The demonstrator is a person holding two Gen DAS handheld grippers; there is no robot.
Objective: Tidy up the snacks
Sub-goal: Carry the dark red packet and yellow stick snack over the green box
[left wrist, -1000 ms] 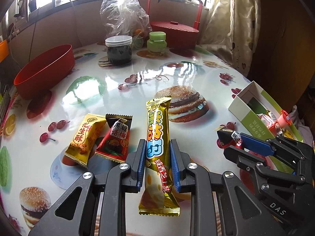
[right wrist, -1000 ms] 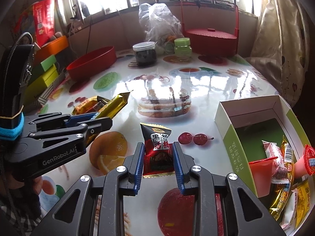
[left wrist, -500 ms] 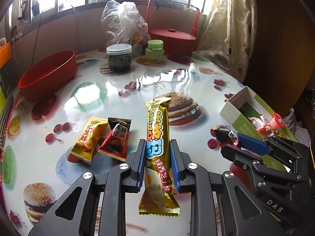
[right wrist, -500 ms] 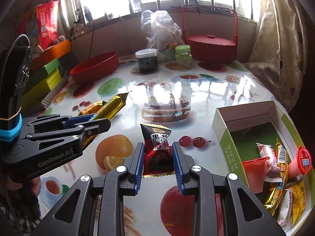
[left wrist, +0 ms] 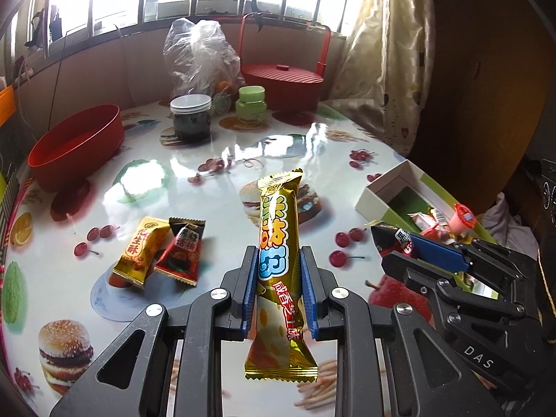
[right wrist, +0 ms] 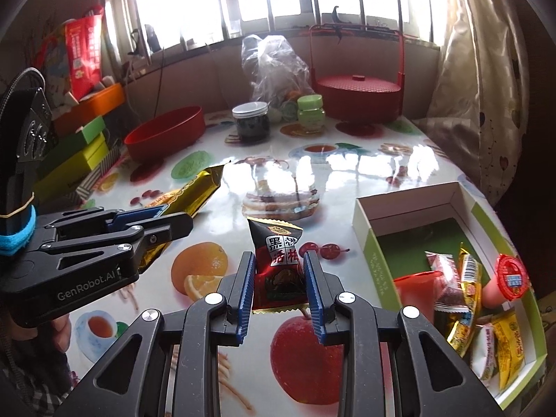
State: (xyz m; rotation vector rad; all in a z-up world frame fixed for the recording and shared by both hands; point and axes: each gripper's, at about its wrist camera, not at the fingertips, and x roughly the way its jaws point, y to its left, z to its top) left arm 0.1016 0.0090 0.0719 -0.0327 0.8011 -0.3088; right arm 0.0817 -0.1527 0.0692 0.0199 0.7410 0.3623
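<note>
A sunlit room with barred windows, and a round desk point(left wrist: 222, 160) under a glossy cloth printed with burgers and fruit: this is where I am sorting snacks by remote. Nearest me, my left gripper point(left wrist: 279, 293) has its fingers pinching a long gold snack bar point(left wrist: 278, 243) at mid-length, held clear of the cloth, while my right gripper point(right wrist: 278, 292) pinches a small red-and-black plum packet point(right wrist: 278, 260) the same way. Just right of that hand sits the open green-and-white box point(right wrist: 368, 243), already holding a heap of wrapped sweets and two small red jelly cups at its near end, its far end bare. Two packets lie loose on the desk to my left, a yellow peanut crisp packet point(left wrist: 139, 250) overlapped by another red plum packet point(left wrist: 182, 253). By my reckoning the job is well past halfway: two snacks in hand to drop, two more to collect. Farther off stand a red bowl point(left wrist: 76, 146), a dark jar point(left wrist: 191, 116) and a red lidded basket point(left wrist: 283, 83).
</note>
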